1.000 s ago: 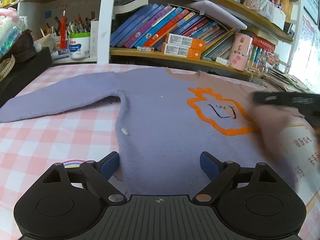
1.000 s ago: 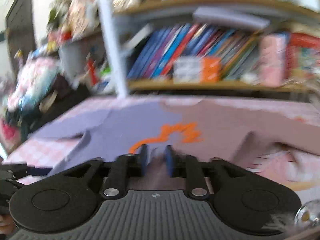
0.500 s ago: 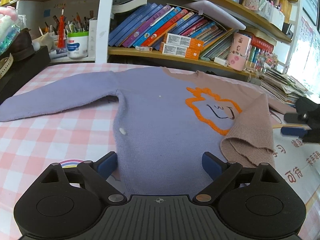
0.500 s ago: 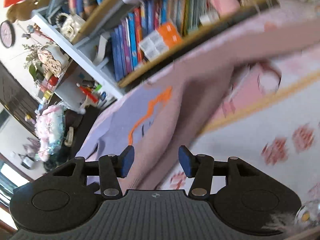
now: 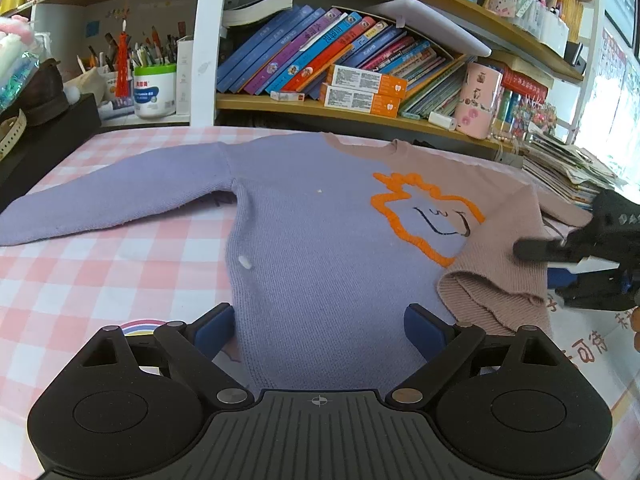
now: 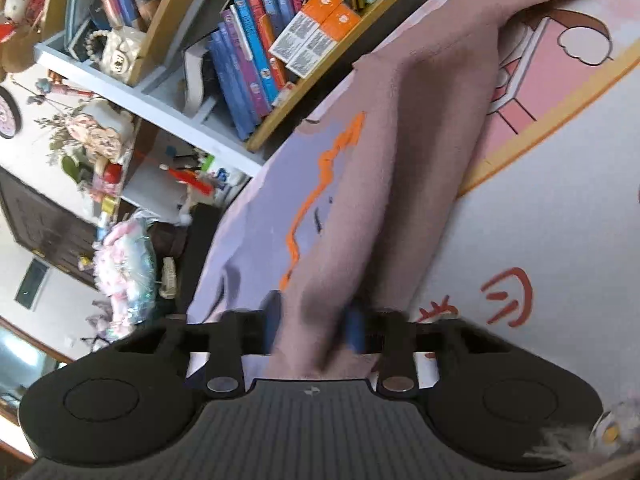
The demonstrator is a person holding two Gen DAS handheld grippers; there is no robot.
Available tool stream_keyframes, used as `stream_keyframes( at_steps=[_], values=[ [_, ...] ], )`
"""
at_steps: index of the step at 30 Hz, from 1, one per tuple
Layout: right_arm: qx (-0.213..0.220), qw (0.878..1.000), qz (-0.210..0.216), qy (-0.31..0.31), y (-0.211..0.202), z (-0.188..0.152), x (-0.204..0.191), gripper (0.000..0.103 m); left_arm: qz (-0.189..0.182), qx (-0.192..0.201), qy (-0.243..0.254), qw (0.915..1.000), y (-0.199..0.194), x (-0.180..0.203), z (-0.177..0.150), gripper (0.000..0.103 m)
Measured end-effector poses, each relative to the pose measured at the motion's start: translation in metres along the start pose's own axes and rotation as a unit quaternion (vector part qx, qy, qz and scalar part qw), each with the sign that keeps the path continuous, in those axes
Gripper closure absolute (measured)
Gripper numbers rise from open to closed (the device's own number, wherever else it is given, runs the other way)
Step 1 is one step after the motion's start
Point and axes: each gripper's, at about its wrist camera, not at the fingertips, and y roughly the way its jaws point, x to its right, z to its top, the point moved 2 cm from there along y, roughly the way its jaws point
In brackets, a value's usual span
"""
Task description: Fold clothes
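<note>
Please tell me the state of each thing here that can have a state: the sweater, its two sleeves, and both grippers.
sweater: spread flat, front up
purple sleeve: stretched out, unfolded
pink sleeve: folded over the body
left gripper: jaws open, empty
right gripper: jaws just closed, gripping the pink sleeve

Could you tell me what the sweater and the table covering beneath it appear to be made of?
The sweater looks like soft matte knit, probably wool or acrylic: fine ribbed stitches show, and its folded sleeve slumps. The pink checked table covering looks like a smooth printed sheet, perhaps plastic or coated cloth; it lies flat with a slight sheen.
</note>
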Motion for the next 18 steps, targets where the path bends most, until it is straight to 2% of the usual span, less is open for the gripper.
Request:
stream_keyframes(
  at_steps=[2, 5, 8, 10, 12, 14, 16, 18],
  values=[
    [0.008, 1.000, -0.002, -0.004, -0.009, -0.001, -0.001, 0.098, 0.002, -0.001, 0.003, 1.0000, 0.000, 0.001, 0.000, 0.009],
    [0.018, 0.998, -0.015, -0.054, -0.048, -0.002, -0.006, 0.098, 0.003, -0.001, 0.003, 1.0000, 0.001, 0.001, 0.000, 0.009],
    [0.026, 0.993, -0.059, -0.099, -0.100, -0.008, -0.005, 0.098, 0.007, -0.001, 0.007, 1.0000, 0.001, 0.002, -0.001, 0.009],
    [0.035, 0.986, -0.113, -0.120, -0.134, -0.012, 0.003, 0.098, 0.011, -0.002, 0.009, 0.9999, 0.001, 0.003, -0.001, 0.009],
    [0.035, 0.981, -0.148, -0.123, -0.155, -0.018, 0.019, 0.098, 0.009, 0.002, 0.000, 1.0000, 0.000, -0.001, 0.000, 0.010],
    [0.027, 0.979, -0.164, -0.116, -0.165, -0.025, 0.035, 0.098, 0.009, 0.008, -0.014, 0.9998, -0.003, -0.006, -0.001, 0.011],
    [0.026, 0.977, -0.172, -0.121, -0.166, -0.033, 0.045, 0.098, 0.014, 0.015, -0.035, 0.9992, -0.008, -0.013, -0.003, 0.015],
    [0.030, 0.977, -0.171, -0.122, -0.170, -0.039, 0.052, 0.098, 0.017, 0.018, -0.035, 0.9991, -0.015, -0.015, -0.007, 0.029]
  ],
)
